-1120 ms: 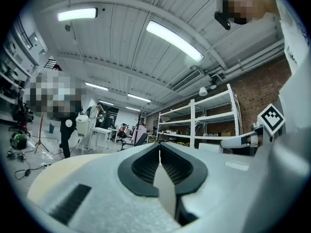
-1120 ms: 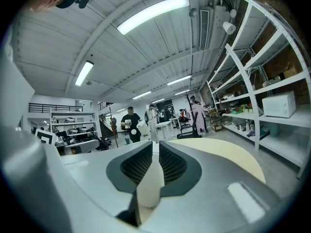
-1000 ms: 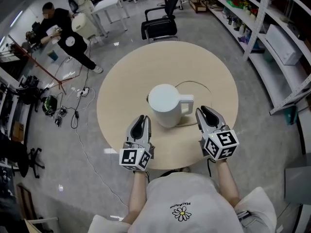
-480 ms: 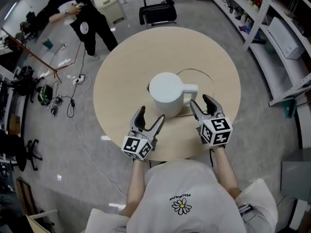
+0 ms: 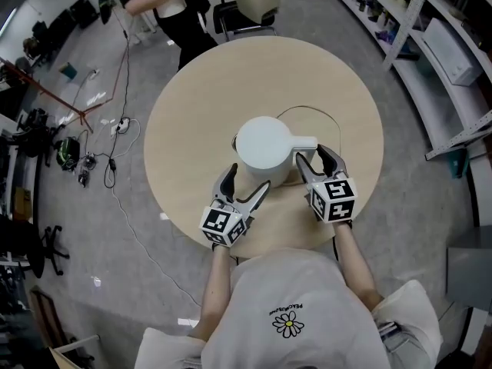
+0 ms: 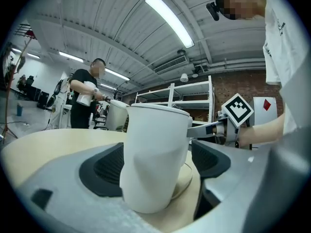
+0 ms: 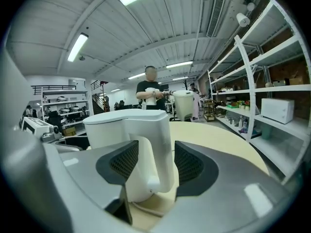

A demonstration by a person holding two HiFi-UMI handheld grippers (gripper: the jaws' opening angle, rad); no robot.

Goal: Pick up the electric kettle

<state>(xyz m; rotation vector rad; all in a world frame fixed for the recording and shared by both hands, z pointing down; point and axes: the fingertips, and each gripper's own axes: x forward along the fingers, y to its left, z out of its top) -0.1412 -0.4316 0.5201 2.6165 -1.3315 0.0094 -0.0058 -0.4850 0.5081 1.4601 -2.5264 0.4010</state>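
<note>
Behind the kettle (image 5: 264, 151), what looks like a cord (image 5: 311, 109) loops across the table (image 5: 231, 75).

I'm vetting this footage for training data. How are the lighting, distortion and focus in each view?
Head view: even overhead light, soft shadows, the kettle sharp. Left gripper view: heavy fisheye with dark corners, the ceiling strip light blown out. Right gripper view: the same fisheye bends the shelves; the kettle handle is crisp.
</note>
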